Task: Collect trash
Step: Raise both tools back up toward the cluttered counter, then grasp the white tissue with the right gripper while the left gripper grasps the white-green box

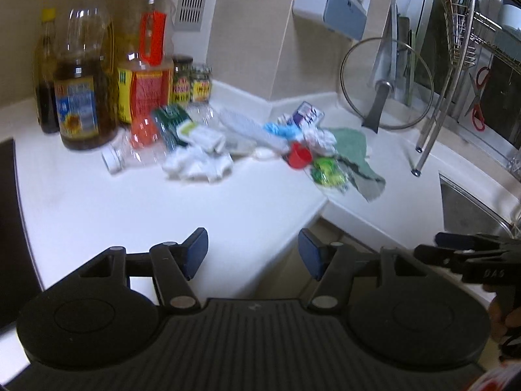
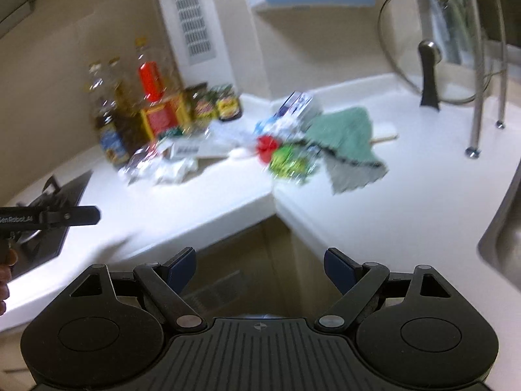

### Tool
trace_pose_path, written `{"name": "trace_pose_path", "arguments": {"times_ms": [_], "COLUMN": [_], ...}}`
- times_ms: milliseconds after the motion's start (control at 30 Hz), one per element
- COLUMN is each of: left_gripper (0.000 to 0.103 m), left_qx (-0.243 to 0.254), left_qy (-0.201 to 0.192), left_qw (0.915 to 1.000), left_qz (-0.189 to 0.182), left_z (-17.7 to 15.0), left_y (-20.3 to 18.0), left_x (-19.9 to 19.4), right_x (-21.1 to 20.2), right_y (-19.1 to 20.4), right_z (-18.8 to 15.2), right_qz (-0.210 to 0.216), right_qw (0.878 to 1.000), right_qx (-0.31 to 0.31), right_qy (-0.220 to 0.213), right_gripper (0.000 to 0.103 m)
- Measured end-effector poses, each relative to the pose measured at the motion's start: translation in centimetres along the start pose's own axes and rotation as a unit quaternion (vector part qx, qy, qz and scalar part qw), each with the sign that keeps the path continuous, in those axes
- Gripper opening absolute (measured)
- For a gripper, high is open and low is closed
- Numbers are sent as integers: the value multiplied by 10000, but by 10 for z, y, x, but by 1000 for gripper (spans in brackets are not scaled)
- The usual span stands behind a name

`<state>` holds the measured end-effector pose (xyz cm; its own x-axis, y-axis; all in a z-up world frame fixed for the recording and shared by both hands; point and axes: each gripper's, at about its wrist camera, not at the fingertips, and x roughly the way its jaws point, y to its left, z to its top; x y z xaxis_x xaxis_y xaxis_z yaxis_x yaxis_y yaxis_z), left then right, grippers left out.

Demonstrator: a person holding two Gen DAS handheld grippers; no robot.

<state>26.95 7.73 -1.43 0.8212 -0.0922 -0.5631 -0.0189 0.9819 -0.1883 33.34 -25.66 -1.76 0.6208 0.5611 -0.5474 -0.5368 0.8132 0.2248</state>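
Right, I'm on the approach: both hand-held grippers, left (image 1: 253, 253) and right (image 2: 260, 272), spread and empty, well short of the trash. Broad white corner surface (image 1: 182, 208), green cloth (image 1: 353, 150), crumpled white tissue (image 1: 198, 163), clear plastic bottle (image 1: 136, 153), red cap (image 1: 298, 154). Next, I'd reach in and pinch tissue.
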Motion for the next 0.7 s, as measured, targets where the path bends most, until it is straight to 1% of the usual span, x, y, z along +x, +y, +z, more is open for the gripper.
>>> {"name": "trace_pose_path", "arguments": {"times_ms": [200, 333, 400, 467, 533, 633, 700], "left_gripper": [58, 58, 58, 58, 58, 58, 58], "left_qx": [33, 77, 106, 133, 147, 124, 98], "left_qy": [-218, -305, -345, -384, -413, -432, -405], "left_qw": [9997, 9993, 9991, 9987, 9983, 9977, 9973], "left_qz": [85, 191, 237, 305, 391, 511, 609], "left_z": [19, 31, 37, 42, 46, 51, 54], "left_y": [13, 19, 19, 19, 18, 18, 18], "left_x": [6, 18, 24, 31, 38, 50, 59], "right_x": [2, 12, 21, 32, 45, 66, 81], "right_y": [-9, -14, -18, -22, -28, -36, -41], "right_z": [25, 42, 51, 59, 67, 80, 90], "right_qz": [-183, -198, -165, -120, -40, 88, 210], "right_qw": [9994, 9988, 9988, 9988, 9990, 9988, 9985], "right_qx": [-10, -125, -162, -198, -225, -337, -405], "right_qy": [-290, -426, -434, -423, -383, -334, -290], "right_gripper": [86, 86, 84, 77, 75, 69, 68]}}
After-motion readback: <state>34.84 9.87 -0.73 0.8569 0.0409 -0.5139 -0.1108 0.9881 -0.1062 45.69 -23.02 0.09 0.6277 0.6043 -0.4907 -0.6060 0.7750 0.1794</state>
